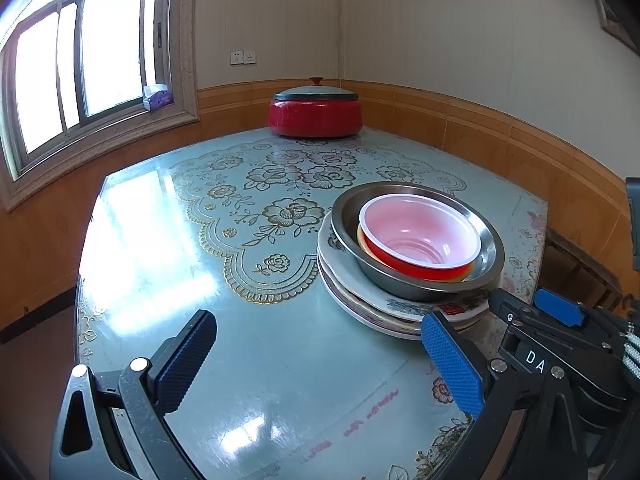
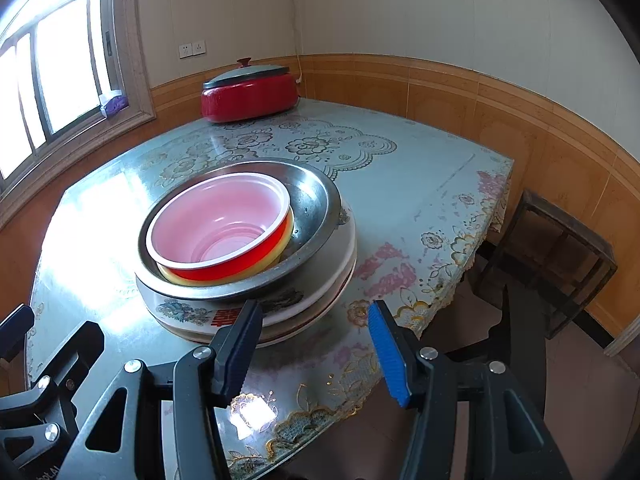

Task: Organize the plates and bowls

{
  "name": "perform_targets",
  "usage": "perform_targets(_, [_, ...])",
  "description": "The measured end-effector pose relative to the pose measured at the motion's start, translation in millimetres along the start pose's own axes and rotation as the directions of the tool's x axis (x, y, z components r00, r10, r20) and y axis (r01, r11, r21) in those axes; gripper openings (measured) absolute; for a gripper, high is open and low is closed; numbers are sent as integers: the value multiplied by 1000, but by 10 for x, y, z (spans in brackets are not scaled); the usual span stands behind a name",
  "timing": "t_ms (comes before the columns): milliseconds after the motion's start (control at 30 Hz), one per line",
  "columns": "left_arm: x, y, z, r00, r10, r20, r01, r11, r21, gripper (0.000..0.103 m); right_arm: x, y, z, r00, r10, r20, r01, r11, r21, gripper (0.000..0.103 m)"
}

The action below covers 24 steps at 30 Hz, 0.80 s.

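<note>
One stack stands on the table. A red plastic bowl with a pink inside sits on a yellow bowl inside a steel bowl. These rest on stacked white floral plates. My left gripper is open and empty, low over the table, left of and in front of the stack. My right gripper is open and empty, at the stack's near right side; its left finger overlaps the plate rim in view. The right gripper also shows in the left wrist view.
The table has a glossy blue floral cover. A red lidded pot stands at the far edge by the wall. A dark wooden stool stands right of the table. A window is at the left.
</note>
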<state>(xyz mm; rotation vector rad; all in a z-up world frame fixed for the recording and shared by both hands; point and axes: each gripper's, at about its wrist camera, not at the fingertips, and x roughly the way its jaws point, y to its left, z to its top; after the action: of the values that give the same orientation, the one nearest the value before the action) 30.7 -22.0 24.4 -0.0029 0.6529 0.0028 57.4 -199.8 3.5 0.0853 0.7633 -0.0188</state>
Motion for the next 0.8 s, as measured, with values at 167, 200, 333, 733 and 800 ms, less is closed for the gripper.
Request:
perform_targets(167, [5,7,12,1000,-2,3,2,1000,-2,103,16,-11,25,1000,3,-4,-3,1000,3,56])
perform_targets(200, [7,11,18,1000,-3,6,3,1000,-3,103,18,-15,30,1000,3,-4,-3,1000,4,56])
perform_targets(333, [15,24,29,1000,-7,10,7,1000,-7,103,10,-6,60,1000,3,6,-3,1000,0,56])
perform_targets(733, [91,73,23,1000,-16,-1,16,999,-31,101,56,-16,71,1000,-12,3,11,1000,7,56])
perform_targets(800, [112,94,21,1000,-16,-8,15,999,-37,100,60,-39,72,1000,-20,3,20,1000,11,56])
